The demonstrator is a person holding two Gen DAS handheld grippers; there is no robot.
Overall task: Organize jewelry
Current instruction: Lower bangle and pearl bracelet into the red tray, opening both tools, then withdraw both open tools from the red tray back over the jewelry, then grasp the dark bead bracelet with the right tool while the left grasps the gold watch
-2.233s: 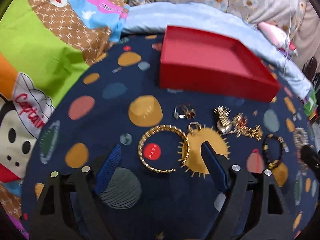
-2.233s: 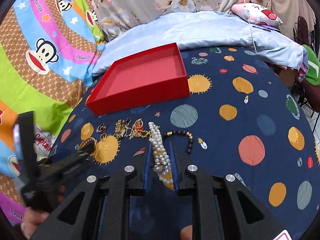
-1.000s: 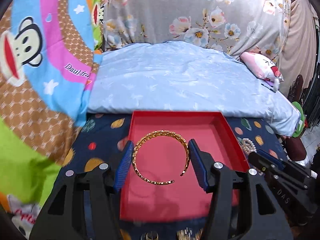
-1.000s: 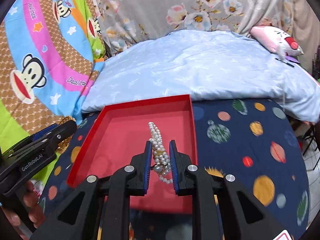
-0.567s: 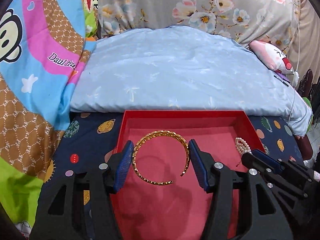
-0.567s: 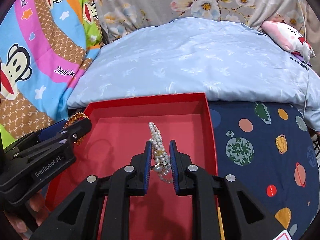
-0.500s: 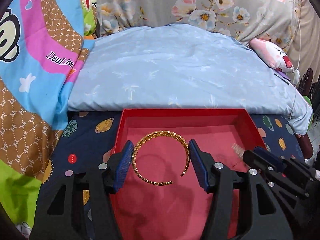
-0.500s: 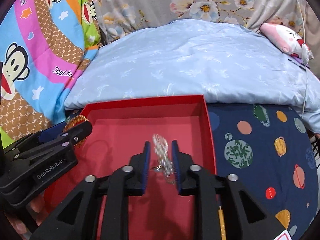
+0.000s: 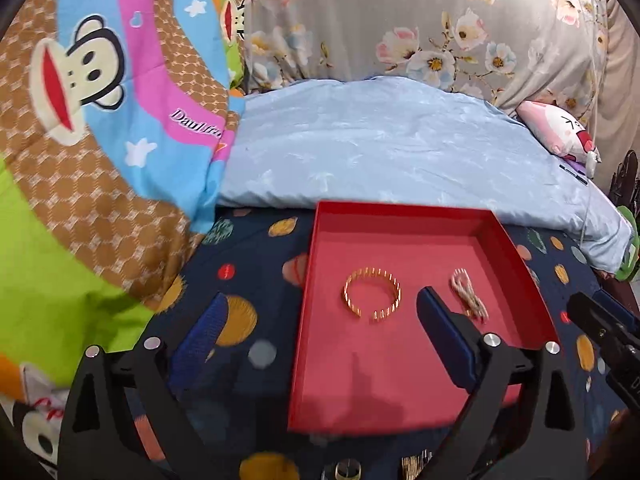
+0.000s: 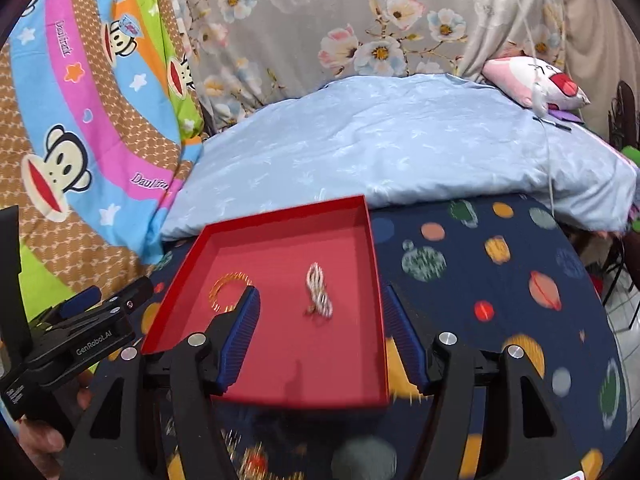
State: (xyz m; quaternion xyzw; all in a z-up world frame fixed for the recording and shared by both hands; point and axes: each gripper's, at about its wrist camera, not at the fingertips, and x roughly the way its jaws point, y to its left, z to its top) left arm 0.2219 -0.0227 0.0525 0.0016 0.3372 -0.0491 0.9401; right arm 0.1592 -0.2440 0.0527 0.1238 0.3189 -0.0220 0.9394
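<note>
A red tray (image 9: 400, 210) (image 10: 288, 210) sits on the navy planet-print cloth. Inside it lie a gold bangle (image 9: 372, 294) (image 10: 228, 286) and, to its right, a bunched pearl bracelet (image 9: 468, 294) (image 10: 318, 290). My left gripper (image 9: 324, 320) hangs over the tray's near left edge, jaws opening wide, with the bangle lying loose beyond them. My right gripper (image 10: 322, 332) hovers over the tray's near right part, jaws opening, and the pearls lie free ahead of its pads. Each gripper shows in the other's view: the right gripper (image 9: 600, 328) and the left gripper (image 10: 80, 328).
A ring (image 9: 348, 470) and a gold piece (image 9: 412, 464) lie on the cloth in front of the tray. A light blue quilt (image 9: 400, 148) rises right behind it, with a pink plush toy (image 10: 532, 80) on top. A monkey-print blanket (image 9: 80, 160) lies left.
Both grippers have opened and let go: the bangle and the pearl bracelet now lie on the tray floor. Both grippers have drawn back from the tray.
</note>
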